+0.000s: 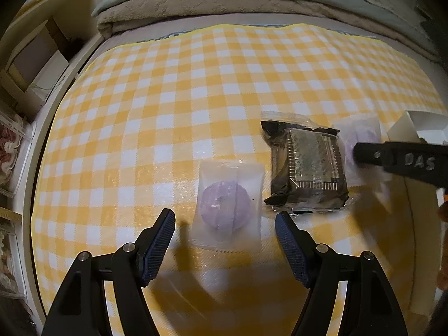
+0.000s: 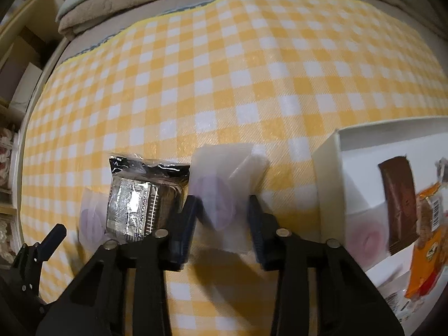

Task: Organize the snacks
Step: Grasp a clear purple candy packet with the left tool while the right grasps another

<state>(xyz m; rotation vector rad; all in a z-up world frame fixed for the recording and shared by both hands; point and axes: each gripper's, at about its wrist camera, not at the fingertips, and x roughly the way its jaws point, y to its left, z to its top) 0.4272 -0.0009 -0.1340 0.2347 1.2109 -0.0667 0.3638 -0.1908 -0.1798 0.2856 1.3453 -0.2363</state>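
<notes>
A purple round snack in a clear wrapper (image 1: 227, 208) lies on the yellow checked cloth between the fingers of my open left gripper (image 1: 225, 224). A dark foil-wrapped snack (image 1: 306, 168) lies to its right. A second purple wrapped snack (image 2: 221, 193) sits between the fingers of my right gripper (image 2: 224, 210), which is partly closed around it; contact is blurred. In the right wrist view the foil snack (image 2: 140, 204) lies left, with the first purple snack (image 2: 91, 221) beyond it. A white box (image 2: 330, 168) at right holds a brown bar (image 2: 400, 196), an orange packet (image 2: 428, 240) and a purple snack (image 2: 366, 238).
Folded grey and beige blankets (image 1: 224, 0) lie along the far edge of the cloth. Shelving (image 1: 36, 64) stands at the left. The white box corner (image 1: 420, 128) shows at the right in the left wrist view.
</notes>
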